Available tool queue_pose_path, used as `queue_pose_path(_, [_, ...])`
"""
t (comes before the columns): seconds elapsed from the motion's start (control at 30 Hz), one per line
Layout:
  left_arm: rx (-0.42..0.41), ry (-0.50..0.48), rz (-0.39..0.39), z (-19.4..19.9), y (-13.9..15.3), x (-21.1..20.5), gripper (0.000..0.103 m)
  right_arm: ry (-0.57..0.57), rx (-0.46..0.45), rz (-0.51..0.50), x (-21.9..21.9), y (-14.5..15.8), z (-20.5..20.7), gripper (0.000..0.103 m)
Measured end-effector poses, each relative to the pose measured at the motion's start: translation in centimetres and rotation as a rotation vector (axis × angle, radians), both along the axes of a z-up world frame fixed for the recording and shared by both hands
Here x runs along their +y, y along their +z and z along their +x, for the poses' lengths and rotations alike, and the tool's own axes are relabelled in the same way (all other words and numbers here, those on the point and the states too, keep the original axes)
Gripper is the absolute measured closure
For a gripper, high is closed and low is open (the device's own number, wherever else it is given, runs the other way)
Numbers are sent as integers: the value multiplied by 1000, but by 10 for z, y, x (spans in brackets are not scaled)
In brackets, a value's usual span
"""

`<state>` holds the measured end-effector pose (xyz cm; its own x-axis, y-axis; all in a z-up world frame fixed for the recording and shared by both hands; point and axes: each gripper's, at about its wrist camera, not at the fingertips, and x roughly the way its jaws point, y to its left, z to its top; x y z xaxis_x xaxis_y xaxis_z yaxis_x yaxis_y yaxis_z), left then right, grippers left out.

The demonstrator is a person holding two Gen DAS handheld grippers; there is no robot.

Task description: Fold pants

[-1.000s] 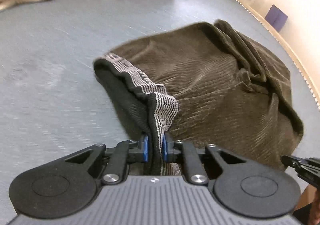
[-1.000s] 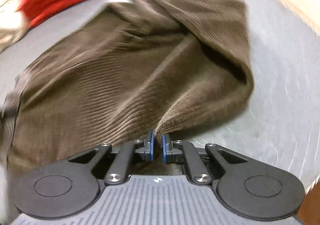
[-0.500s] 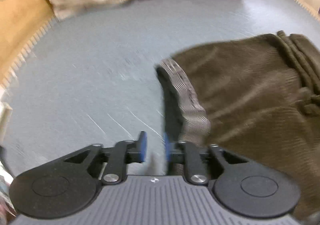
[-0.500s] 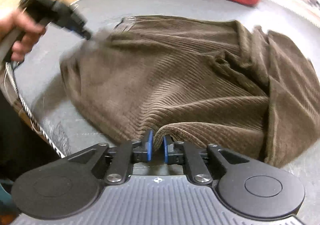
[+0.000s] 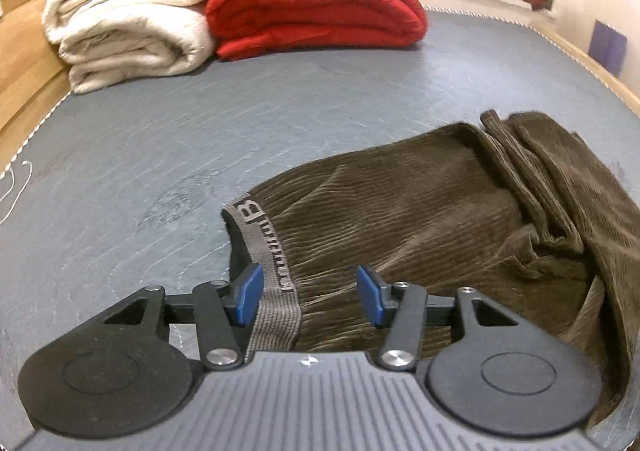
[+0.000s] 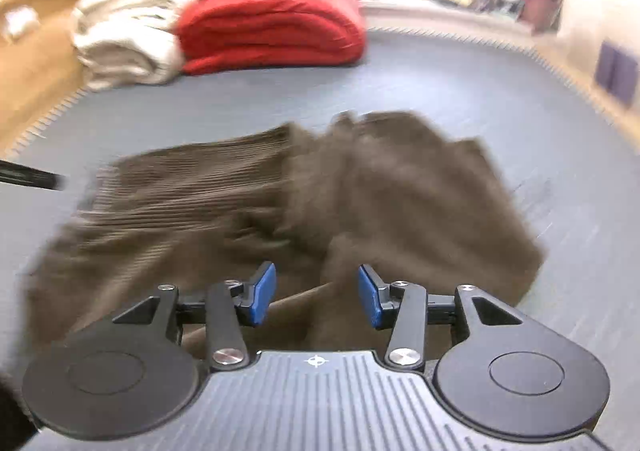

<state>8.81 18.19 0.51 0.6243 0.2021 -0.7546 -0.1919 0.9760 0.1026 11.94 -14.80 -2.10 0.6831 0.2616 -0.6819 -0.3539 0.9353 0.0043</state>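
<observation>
One pair of brown corduroy pants (image 5: 420, 219), folded, lying flat on the grey bed (image 5: 200, 139); waistband (image 5: 264, 251) nearest the left hand-held gripper (image 5: 310, 297), long axis running away to the right. Two hand-held grippers, left and right (image 6: 316, 299): jaws opening, gripping nothing, cloth below. One red blanket (image 5: 312, 7). One cream blanket (image 5: 132, 19).

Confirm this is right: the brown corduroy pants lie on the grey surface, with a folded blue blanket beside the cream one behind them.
Wrong in one respect: the blanket beside the cream blanket is red, not blue, as the left wrist view shows. The brown corduroy pants do lie on the grey surface.
</observation>
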Motion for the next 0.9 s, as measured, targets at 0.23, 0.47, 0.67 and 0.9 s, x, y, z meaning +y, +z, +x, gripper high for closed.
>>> queue_pose_path(0.23, [45,-16,29,10,-13,-5,43,30,126,-130,28,-57,61,54])
queue_pose_path(0.47, [76,-2,46,12,-18,-3,43,-9,116,-236,30,-71,72,70])
queue_pose_path(0.67, [59,-28,42,6,-11,-16,43,-87,101,-170,-49,-39,50,92])
queue_pose_path(0.9, [27,-132,58,-9,0,-50,43,-107,342,-191,-147,-50,-14,93])
